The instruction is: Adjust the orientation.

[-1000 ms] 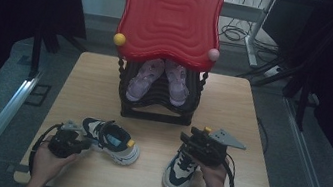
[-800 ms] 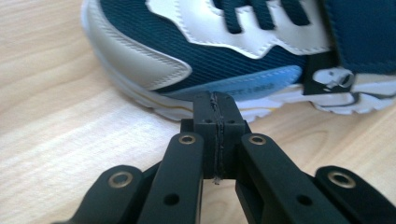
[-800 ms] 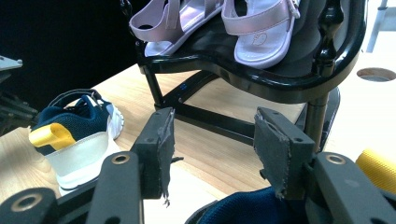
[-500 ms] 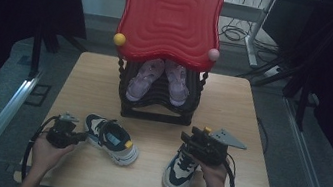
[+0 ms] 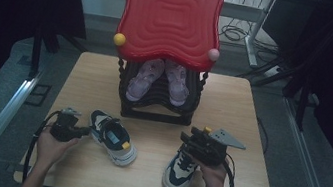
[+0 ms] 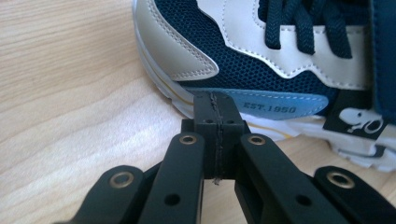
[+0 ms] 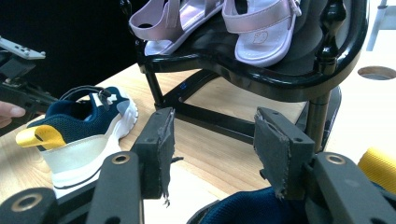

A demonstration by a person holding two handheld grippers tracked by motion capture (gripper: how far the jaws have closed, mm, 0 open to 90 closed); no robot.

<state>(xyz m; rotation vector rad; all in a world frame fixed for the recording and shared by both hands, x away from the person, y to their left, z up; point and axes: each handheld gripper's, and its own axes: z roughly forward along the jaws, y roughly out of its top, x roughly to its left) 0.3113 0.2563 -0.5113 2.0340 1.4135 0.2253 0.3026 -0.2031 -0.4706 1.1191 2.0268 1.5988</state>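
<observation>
1. Here, the left gripper (image 6: 215, 135) has its jaws pressed together on nothing, its tip just beside the left shoe's (image 6: 289, 60) sole.
2. The right gripper (image 7: 212, 154) has its jaws apart; nothing sits between the pads, and the right shoe (image 5: 182, 169) lies just below them.
3. Both shoes lie on the table (image 5: 247, 111), well apart from each other, the left one (image 5: 113, 137) toward the person's left hand.
4. Behind them stands a black rack (image 5: 157, 109) holding 2 pink sandals (image 7: 264, 28) under a red top (image 5: 170, 18).
</observation>
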